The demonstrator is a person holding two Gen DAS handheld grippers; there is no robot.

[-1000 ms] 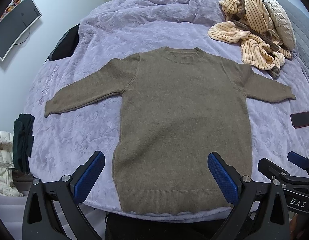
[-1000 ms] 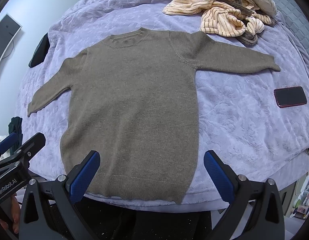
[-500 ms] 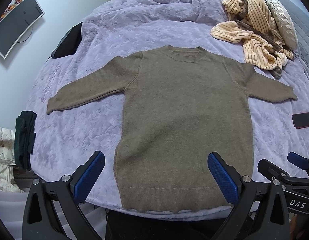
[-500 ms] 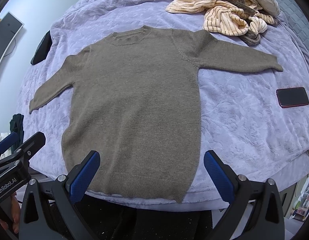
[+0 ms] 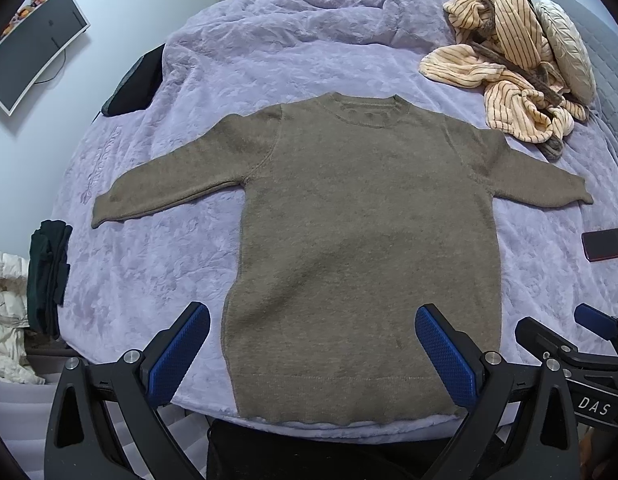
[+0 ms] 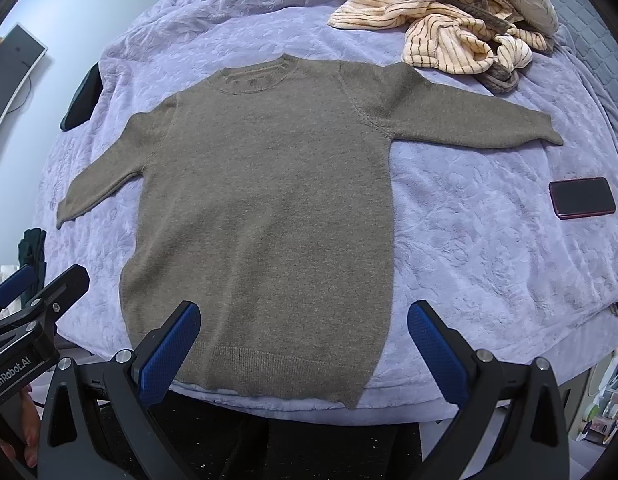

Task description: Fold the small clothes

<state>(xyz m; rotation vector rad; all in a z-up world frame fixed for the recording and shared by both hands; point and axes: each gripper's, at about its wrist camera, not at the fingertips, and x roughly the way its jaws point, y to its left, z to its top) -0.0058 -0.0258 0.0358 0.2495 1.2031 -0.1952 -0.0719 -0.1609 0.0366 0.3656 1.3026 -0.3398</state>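
A brown knitted sweater [image 5: 361, 232] [image 6: 265, 208] lies flat on the lilac bed cover, neck away from me, both sleeves spread out sideways, hem at the near edge. My left gripper [image 5: 313, 356] hovers open above the hem, its blue pads wide apart with nothing between them. My right gripper [image 6: 305, 354] is open too, over the hem's right part. In the left wrist view the right gripper shows at the lower right edge; in the right wrist view the left gripper shows at the lower left.
A striped cream garment [image 5: 505, 76] [image 6: 441, 32] is heaped at the far right by a pale cushion [image 5: 565, 52]. A dark phone [image 6: 581, 198] [image 5: 603, 244] lies right of the sweater. Dark folded clothes [image 5: 49, 276] hang at the bed's left edge. A monitor [image 5: 33, 44] hangs on the left wall.
Both grippers have edged slightly forward and up over the bed; the sweater sits a little lower in each view. The sweater has not moved and both grippers stay open.
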